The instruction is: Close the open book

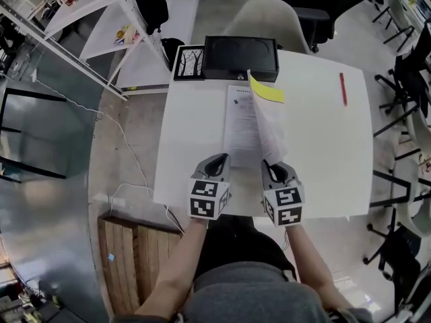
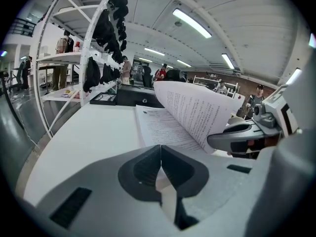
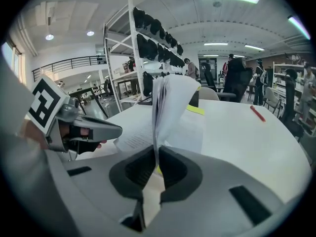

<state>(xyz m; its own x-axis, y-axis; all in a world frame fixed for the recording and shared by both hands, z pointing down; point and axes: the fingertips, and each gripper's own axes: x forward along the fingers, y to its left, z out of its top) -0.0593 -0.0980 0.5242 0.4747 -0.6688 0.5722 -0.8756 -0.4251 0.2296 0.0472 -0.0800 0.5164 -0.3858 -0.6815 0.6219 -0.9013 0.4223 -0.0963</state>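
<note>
Bare forearms (image 1: 176, 266) of the person enter from the bottom edge of the head view, each hand carrying one tool.

Left tool (image 1: 217, 159): jaws clenched together, tips at the near left corner of the book (image 1: 240, 123). Whether they nip the page edge cannot be made out.

Right tool (image 1: 271, 165): jaws clenched on the near edge of the raised leaves (image 1: 271, 128). In the right gripper view these stand up from between the pads and curve away toward the far side.

Book: open, lying on the white surface (image 1: 323, 160) directly beyond the two tools. Its left page lies flat and shows print; its right-hand leaves are lifted off the surface.

Yellow note (image 1: 267, 90): at the far end of the raised leaves.

Black case (image 1: 241, 57): at the far edge of the surface, just beyond the book. A picture of bare trees (image 1: 189, 62) sits just beside its left end.

Red pen (image 1: 343, 88): on the surface, well apart from the book, to its right.

White chair (image 1: 266, 15): beyond the case, off the surface.
</note>
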